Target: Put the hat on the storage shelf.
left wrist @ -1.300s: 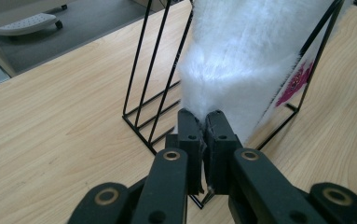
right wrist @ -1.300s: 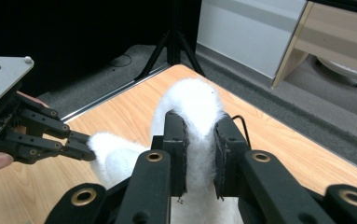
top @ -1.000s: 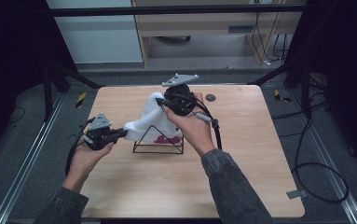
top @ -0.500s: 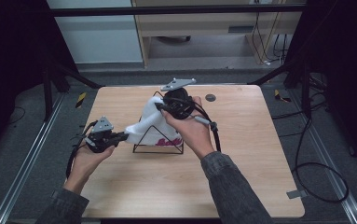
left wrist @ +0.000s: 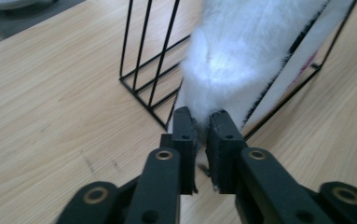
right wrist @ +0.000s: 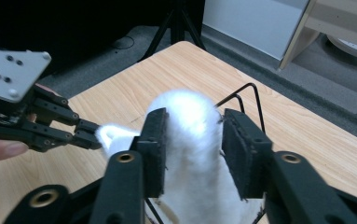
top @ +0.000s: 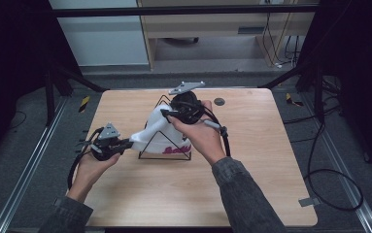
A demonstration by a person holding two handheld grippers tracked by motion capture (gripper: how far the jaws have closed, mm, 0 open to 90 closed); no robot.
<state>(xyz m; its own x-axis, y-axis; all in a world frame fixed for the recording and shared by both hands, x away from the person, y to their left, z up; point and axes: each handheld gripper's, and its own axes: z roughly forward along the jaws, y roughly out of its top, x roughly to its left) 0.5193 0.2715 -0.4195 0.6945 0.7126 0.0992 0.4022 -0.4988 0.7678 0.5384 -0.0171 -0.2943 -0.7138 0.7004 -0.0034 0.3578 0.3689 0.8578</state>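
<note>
wire rack point(top: 150, 143) mid-table, bare tabletop point(top: 140, 194) around

One camera sits high above the person's side and looks forward and down on the whole bench point(top: 251, 194). Two small cameras ride on the tools and look along their black jaws from very close. All three see the fluffy white cloth point(top: 150, 131) on the black wire rack point(top: 164, 156).
</note>
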